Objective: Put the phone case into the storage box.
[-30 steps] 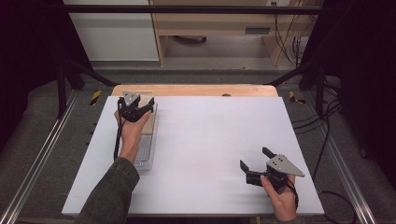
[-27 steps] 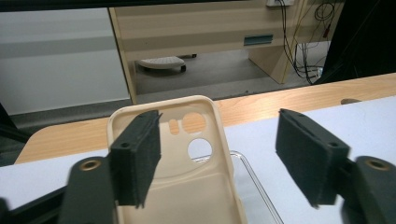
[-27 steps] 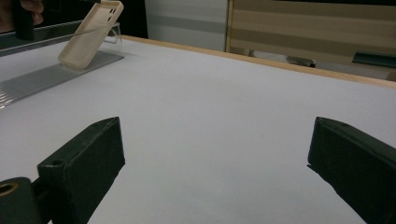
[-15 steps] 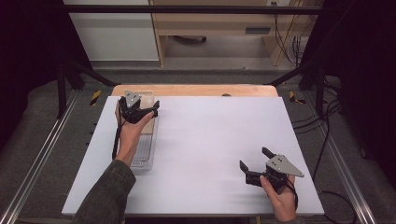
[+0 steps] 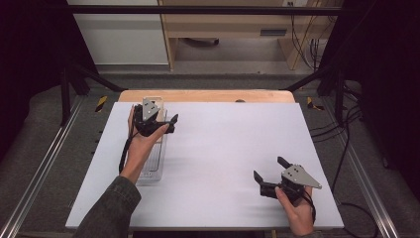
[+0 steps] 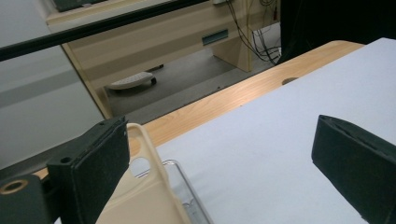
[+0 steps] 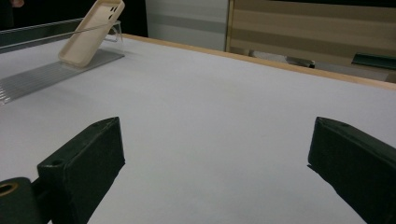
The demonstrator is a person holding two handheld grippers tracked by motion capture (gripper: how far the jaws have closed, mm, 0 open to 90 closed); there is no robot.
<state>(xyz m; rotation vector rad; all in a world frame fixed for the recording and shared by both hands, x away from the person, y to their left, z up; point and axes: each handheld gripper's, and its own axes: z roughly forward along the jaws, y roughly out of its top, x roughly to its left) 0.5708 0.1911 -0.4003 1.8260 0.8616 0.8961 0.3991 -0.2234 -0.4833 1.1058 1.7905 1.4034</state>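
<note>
Resting at left: a clear tray (image 5: 151, 166) lies along the left side of the white counter (image 5: 218, 148) in the high view, its long side running toward the top of the frame.
Phone case: a beige phone case (image 7: 91, 31) stands tilted in the tray's far end, leaning against the tray's clear wall; it shows at the upper left of the right gripper view, camera cutout uppermost.
Left gripper: the left gripper (image 5: 168, 125) sits at the upper left of the counter in the high view, over the far end of the tray, held by the left hand (image 5: 141, 144).
Left jaws: spread wide and holding nothing; in the left gripper view the left-hand jaw is just beside the phone case (image 6: 144, 186) at the lower left of the frame; whether it touches the case cannot be told. The other jaw is well apart over bare counter.
Right gripper: the right gripper (image 5: 270, 171) rests at the lower right of the high view, held by the right hand (image 5: 297, 210), well apart from the tray.
Right jaws: spread wide and empty, pointing across the counter toward the tray (image 7: 46, 72).
</note>
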